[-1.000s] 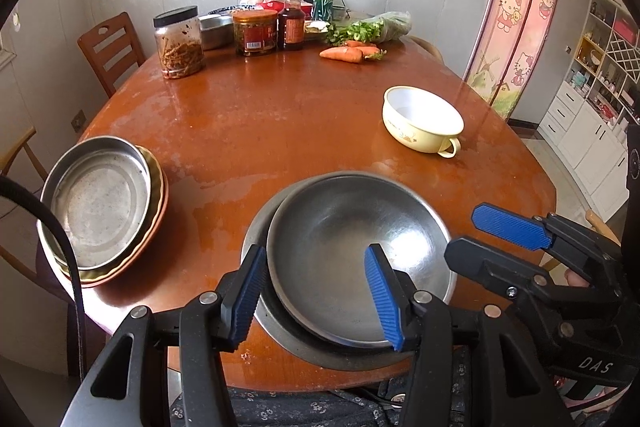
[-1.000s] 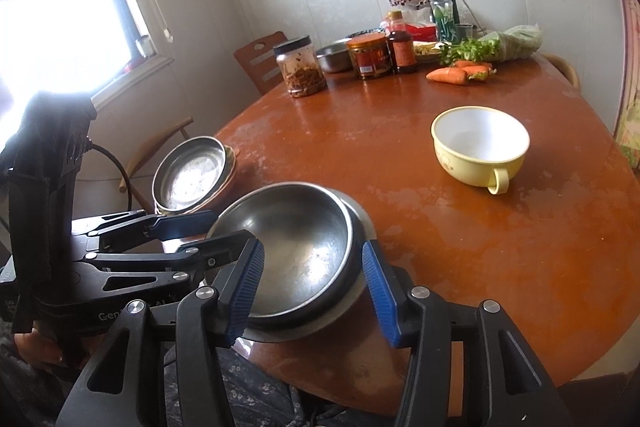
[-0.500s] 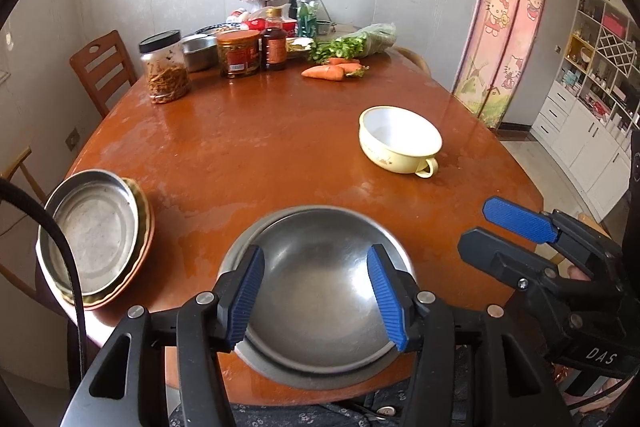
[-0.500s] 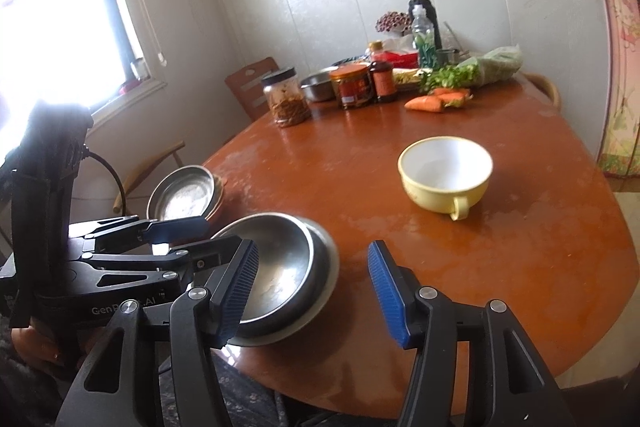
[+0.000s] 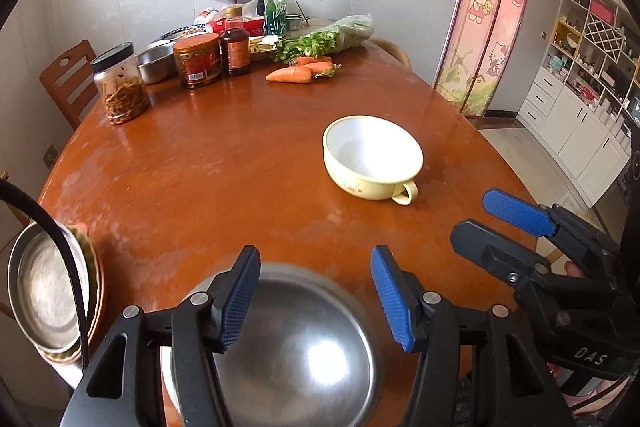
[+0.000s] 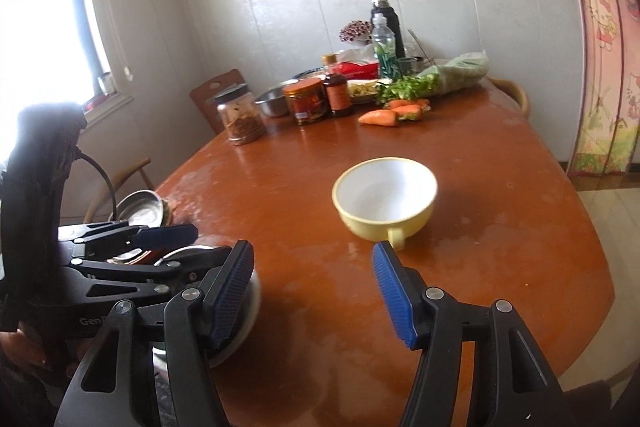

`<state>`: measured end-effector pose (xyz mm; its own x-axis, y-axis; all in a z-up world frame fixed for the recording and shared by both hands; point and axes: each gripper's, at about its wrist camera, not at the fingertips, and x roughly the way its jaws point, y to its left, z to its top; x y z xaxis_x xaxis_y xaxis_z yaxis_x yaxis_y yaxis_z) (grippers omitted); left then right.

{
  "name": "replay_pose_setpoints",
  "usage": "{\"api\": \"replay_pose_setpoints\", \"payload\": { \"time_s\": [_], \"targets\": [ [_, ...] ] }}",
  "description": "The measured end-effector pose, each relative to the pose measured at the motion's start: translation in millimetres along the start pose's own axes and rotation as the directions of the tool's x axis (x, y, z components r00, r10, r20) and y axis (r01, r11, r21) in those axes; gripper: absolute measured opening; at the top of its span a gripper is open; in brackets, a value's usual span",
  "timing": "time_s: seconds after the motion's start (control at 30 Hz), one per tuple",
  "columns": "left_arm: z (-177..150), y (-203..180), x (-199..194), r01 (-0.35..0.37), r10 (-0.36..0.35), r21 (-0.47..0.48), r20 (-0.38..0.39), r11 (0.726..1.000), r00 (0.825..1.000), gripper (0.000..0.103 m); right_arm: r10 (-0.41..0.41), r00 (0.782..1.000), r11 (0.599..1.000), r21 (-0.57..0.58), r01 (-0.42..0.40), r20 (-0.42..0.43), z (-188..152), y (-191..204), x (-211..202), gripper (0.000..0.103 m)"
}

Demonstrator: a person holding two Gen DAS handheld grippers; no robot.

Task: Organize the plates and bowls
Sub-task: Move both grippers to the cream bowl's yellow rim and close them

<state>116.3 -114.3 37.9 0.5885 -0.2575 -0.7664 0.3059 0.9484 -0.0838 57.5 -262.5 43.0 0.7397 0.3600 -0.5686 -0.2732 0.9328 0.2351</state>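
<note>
Both tools are spread, empty. Ahead of the right tool point(image 6: 313, 291), the yellow enamel handled bowl point(image 6: 384, 197) looks light, rigid, slick; pinch its rim or handle.

A home dining room is showing here: a round, glossy brown wooden table point(image 5: 224, 163) is carrying jars of preserved food point(image 5: 120, 83), orange carrots point(image 5: 298, 71) and bagged green celery point(image 5: 328, 37). Wooden chairs point(image 5: 68, 79) are standing around it, pink cartoon-cat door curtains point(image 5: 492, 15) are hanging beside white storage cabinets point(image 5: 580, 115).
</note>
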Motion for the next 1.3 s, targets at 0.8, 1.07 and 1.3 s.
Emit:
{"api": "replay_pose_setpoints", "payload": {
  "time_s": [0.8, 1.07, 1.3],
  "targets": [
    [63, 50, 74, -0.041, 0.025, -0.124, -0.130, 0.991, 0.991, 0.058, 0.012, 0.984, 0.994, 0.109, 0.008, -0.178, 60, -93, 134, 0.065],
    [60, 75, 91, -0.018, -0.018, -0.197, -0.183, 0.980, 0.983, 0.058, 0.063, 0.976, 0.998, 0.040, -0.055, -0.210, 48, -56, 144, 0.065],
    [63, 90, 101, -0.031, -0.016, -0.232, -0.196, 0.972, 0.980, 0.058, 0.054, 0.973, 0.996, -0.062, -0.070, -0.226, 44, -26, 155, 0.065]
  ]
}}
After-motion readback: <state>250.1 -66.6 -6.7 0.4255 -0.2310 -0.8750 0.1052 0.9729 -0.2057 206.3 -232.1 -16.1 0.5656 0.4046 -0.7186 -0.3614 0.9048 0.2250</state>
